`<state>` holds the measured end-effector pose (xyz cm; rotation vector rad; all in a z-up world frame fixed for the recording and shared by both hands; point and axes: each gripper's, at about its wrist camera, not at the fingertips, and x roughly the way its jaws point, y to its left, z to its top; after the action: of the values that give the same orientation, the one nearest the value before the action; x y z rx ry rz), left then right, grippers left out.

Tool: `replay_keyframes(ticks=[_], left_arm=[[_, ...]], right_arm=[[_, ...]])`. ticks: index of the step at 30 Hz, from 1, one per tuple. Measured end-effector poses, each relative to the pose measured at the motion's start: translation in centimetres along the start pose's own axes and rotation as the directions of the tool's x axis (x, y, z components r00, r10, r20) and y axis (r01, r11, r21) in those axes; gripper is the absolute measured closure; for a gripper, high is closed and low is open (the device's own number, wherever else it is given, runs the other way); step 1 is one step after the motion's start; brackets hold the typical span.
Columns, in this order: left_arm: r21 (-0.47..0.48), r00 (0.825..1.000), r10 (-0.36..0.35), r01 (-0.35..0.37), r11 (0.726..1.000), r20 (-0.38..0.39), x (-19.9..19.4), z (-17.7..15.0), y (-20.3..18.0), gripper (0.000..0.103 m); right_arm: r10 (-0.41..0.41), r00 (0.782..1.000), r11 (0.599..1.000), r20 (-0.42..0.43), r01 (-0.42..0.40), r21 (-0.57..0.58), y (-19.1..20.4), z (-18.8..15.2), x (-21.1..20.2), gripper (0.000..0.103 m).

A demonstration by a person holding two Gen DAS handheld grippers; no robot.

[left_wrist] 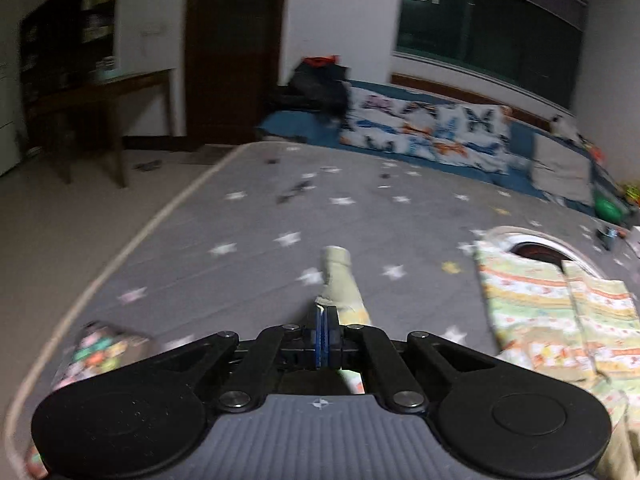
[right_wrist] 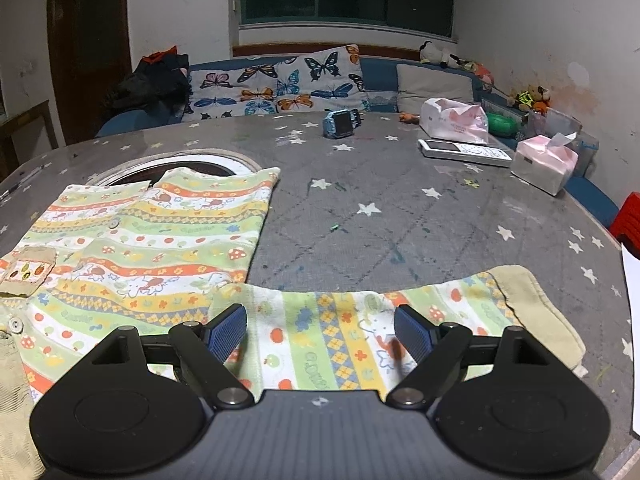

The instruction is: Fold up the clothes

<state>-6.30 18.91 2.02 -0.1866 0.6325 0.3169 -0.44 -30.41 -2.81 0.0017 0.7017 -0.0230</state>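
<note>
A child's shirt [right_wrist: 152, 240] with green, yellow and orange striped print lies flat on the grey star-patterned table [right_wrist: 400, 208]. Its right sleeve [right_wrist: 360, 332] with a beige cuff stretches out to the right. My right gripper [right_wrist: 320, 334] is open just above that sleeve, one finger on each side. My left gripper [left_wrist: 326, 320] is shut on the left sleeve [left_wrist: 340, 284], whose beige cuff points away over the table. The shirt's body [left_wrist: 552, 304] shows to the right in the left wrist view.
A round hole [right_wrist: 180, 168] in the table lies under the shirt's top edge. Tissue packs [right_wrist: 544, 160], a white device [right_wrist: 464, 150], a blue watch [right_wrist: 340, 122] stand at the far right. A butterfly cushion [right_wrist: 280, 84] lies on the sofa. Another patterned cloth [left_wrist: 100, 352] lies at the table's left edge [left_wrist: 132, 248].
</note>
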Motion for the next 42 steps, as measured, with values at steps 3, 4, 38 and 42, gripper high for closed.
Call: replay_keyframes(ticks=[3,4,38,42], left_arm=[[0.007,0.997,0.065,-0.065,0.998,-0.039,-0.1,-1.1,1.5,0.101],[0.018,0.995,0.083,-0.082,0.996,-0.053,0.1,-1.4,1.7,0.101],[0.112,0.983,-0.067,0.087,0.990,-0.173,8.0,2.4,-5.8,0.092],[0.144,0.963,-0.186,0.216,0.966,-0.194,9.3,3.2,-10.4,0.087]], right_arm=[[0.021,1.000,1.000,-0.009,-0.021,-0.010,0.5,-0.1,0.2,0.020],[0.028,1.000,1.000,-0.013,-0.028,-0.013,0.7,-0.1,0.3,0.020],[0.144,0.987,0.989,-0.069,-0.146,-0.027,2.5,5.8,7.8,0.043],[0.158,0.985,0.987,-0.073,-0.158,0.008,2.4,7.5,9.7,0.050]])
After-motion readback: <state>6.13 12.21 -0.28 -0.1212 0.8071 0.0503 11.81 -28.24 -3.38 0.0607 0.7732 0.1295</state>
